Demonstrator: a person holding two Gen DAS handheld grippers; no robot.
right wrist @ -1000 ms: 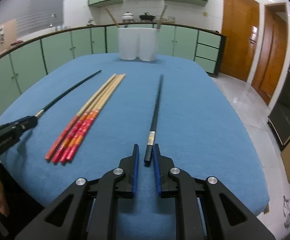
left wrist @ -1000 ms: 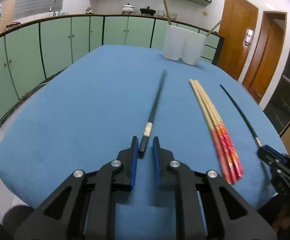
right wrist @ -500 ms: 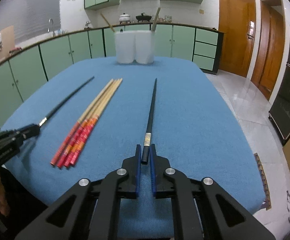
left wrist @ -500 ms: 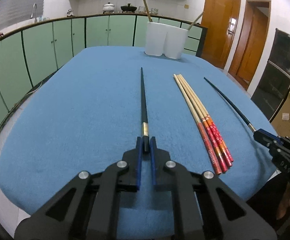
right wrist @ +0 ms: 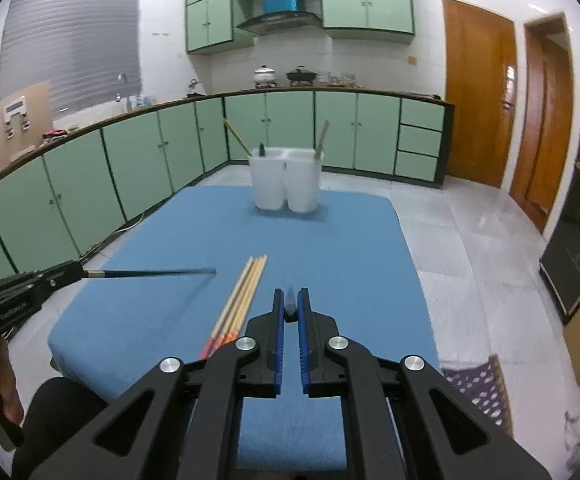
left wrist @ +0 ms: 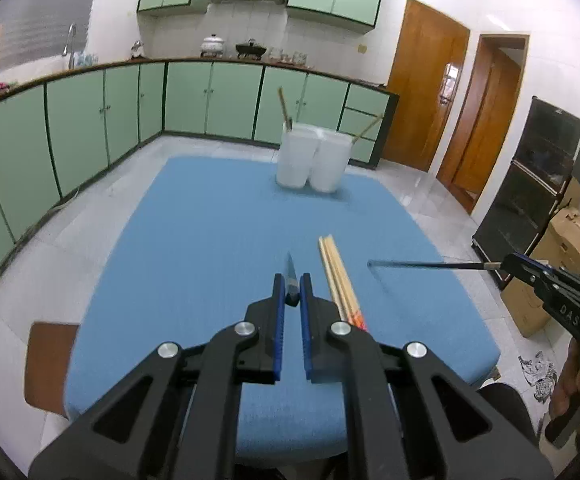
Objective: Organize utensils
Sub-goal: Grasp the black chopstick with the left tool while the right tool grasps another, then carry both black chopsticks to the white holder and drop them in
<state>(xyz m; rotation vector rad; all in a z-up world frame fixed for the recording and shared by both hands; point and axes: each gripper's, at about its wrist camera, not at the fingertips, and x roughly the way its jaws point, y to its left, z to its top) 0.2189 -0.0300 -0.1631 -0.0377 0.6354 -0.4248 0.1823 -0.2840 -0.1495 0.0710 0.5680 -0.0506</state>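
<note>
Each tool is closed on one black chopstick at its butt end. The left tool point(left wrist: 292, 294) grips the left black chopstick point(left wrist: 291, 270), which projects forward along the fingers. The right tool point(right wrist: 289, 307) holds the right black chopstick point(right wrist: 290, 298) in the same manner; from the left wrist view that stick shows as a long dark rod held clear above the blue desk point(left wrist: 210, 240). Both sticks are off the desk surface. The bundle of wooden chopsticks point(right wrist: 246, 296) with red handles lies on the desk between the two tools. The white twin holder point(right wrist: 286, 184) stands at the far end, already carrying sticks.

Judged step: carry to the holder. The hold is at the extreme end, so each long stick may swing or pivot. Travel is best kept smooth and the tips well above the rim. Each tip should then drop into one compartment, the one with the black stick if sorting by kind, and the two tools approach without crossing.
</note>
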